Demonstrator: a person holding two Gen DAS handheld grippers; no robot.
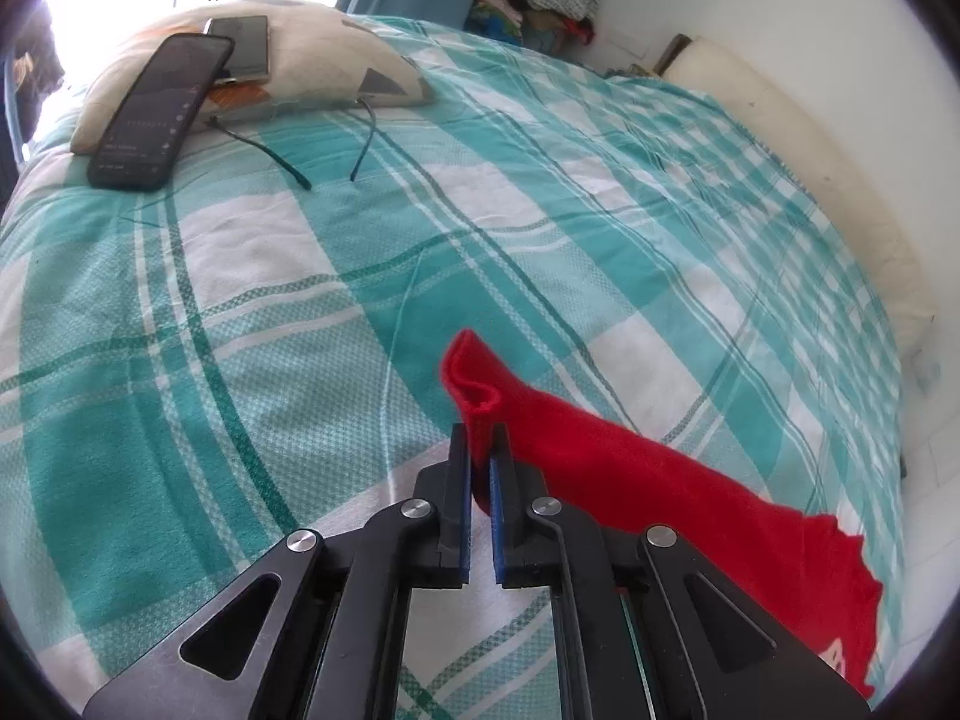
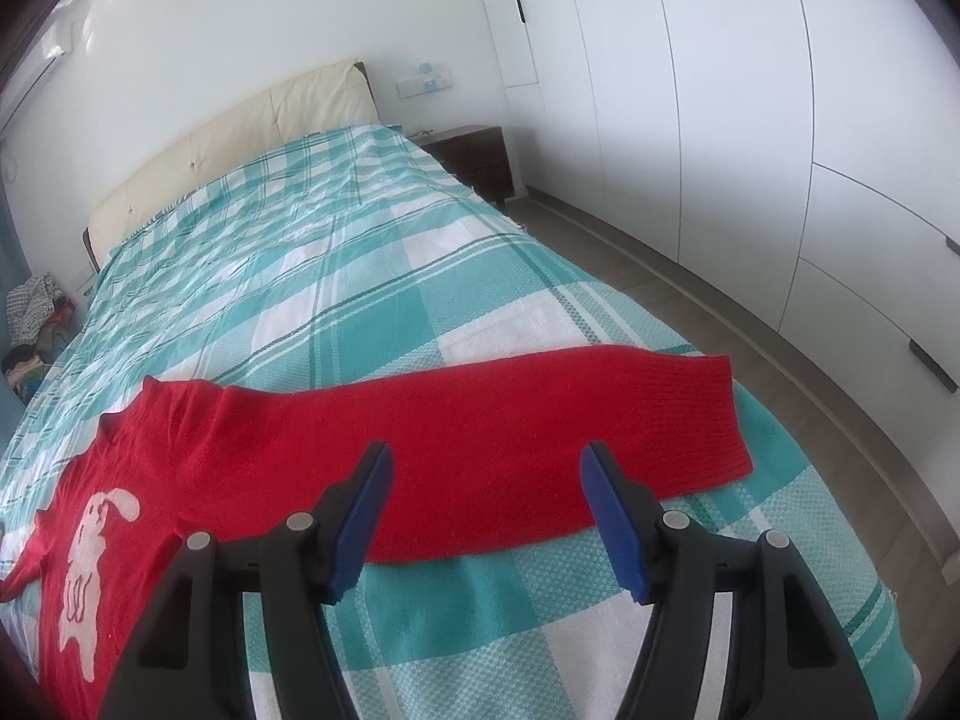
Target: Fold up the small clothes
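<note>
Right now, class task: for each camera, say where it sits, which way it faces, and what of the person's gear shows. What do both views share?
Left wrist: sits on the left gripper, looking down across the bed toward a pillow with two phones; its fingers are shut on a sleeve of the red sweater.
Right wrist: sits on the right gripper, facing the headboard and wardrobe; its jaws stand open above the other sleeve.
Shared: the red sweater and the checked bed cover.
</note>
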